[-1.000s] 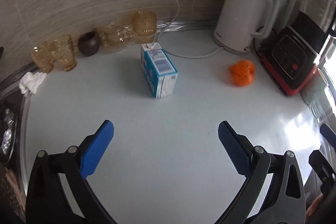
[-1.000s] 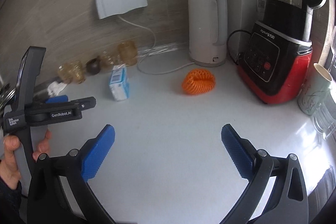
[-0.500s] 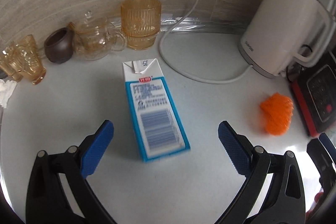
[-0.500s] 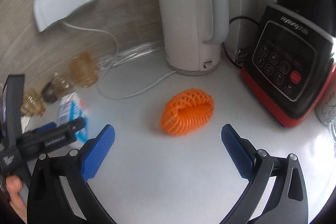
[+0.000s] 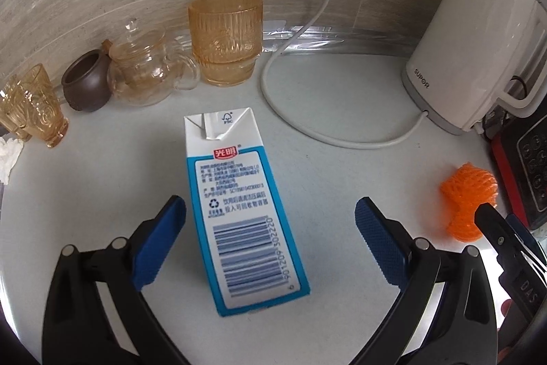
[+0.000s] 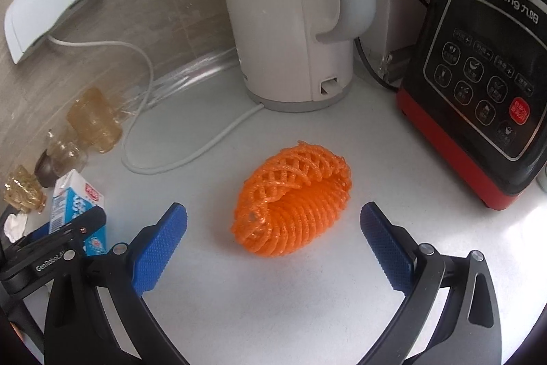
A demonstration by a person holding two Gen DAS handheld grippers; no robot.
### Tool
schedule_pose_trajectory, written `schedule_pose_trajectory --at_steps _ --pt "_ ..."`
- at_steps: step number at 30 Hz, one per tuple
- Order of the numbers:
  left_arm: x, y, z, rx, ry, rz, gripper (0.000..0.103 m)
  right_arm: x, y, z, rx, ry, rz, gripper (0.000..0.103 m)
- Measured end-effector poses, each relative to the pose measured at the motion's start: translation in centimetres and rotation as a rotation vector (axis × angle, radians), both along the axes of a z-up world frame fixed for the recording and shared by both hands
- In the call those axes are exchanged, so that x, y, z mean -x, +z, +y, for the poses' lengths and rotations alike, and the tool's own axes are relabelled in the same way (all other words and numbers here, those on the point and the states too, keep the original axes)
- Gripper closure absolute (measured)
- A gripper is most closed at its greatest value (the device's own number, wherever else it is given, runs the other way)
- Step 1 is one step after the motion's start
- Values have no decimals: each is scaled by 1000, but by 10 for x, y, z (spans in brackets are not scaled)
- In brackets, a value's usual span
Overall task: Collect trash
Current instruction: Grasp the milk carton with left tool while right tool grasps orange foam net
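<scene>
A blue and white milk carton (image 5: 236, 194) stands on the white counter, its lower part between the blue pads of my open left gripper (image 5: 270, 245), untouched. An orange foam net sleeve (image 6: 294, 200) lies on the counter just ahead of and between the pads of my open right gripper (image 6: 273, 248). The net also shows at the right in the left wrist view (image 5: 468, 197), and the carton at the left in the right wrist view (image 6: 77, 204). A crumpled white tissue (image 5: 8, 156) lies at the far left.
Amber glasses (image 5: 225, 36), a glass teapot (image 5: 143, 70) and a brown pot (image 5: 85, 84) line the back wall. A white kettle (image 6: 290, 12) with its cord (image 5: 307, 112) and a red and black blender base (image 6: 478, 84) stand at the right.
Both grippers moved forward and down: the left has closed in around the carton, the right onto the orange net. Both jaws stayed open.
</scene>
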State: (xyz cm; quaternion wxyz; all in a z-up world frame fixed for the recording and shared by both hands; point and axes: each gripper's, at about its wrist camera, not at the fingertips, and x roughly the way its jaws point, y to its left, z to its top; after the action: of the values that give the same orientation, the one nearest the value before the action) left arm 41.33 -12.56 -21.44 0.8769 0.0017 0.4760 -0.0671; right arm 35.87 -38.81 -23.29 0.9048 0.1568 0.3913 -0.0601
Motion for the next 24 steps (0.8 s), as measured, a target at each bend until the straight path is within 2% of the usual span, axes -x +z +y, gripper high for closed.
schedule_pose_trajectory --at_steps 1,4,5,6,8,11,19,21,23,24 --pt "-1 -1 0 -5 3 3 10 -3 -1 1 3 1 6 2" --pt "-8 -5 -2 -19 12 18 24 -9 -3 3 21 -5 16 2" --pt "-10 -5 -1 -23 15 21 35 -11 -3 4 26 -9 20 2" --pt "-12 -6 -1 -30 20 28 51 -11 -4 5 29 -14 21 2" --pt "-17 -11 1 -22 27 68 62 -13 -4 5 28 -19 20 2" --pt "-20 -11 8 7 48 73 63 -15 -5 5 29 -31 21 2" --pt "-18 -11 18 -8 41 65 63 -29 -11 9 74 -65 59 3" --pt "-17 -11 17 -18 38 56 63 -34 -15 11 91 -54 81 14" --pt "-15 -10 19 -24 32 48 63 -37 -19 14 84 -31 98 44" --pt "-15 -9 21 -23 30 48 63 -36 -20 14 85 -29 100 50"
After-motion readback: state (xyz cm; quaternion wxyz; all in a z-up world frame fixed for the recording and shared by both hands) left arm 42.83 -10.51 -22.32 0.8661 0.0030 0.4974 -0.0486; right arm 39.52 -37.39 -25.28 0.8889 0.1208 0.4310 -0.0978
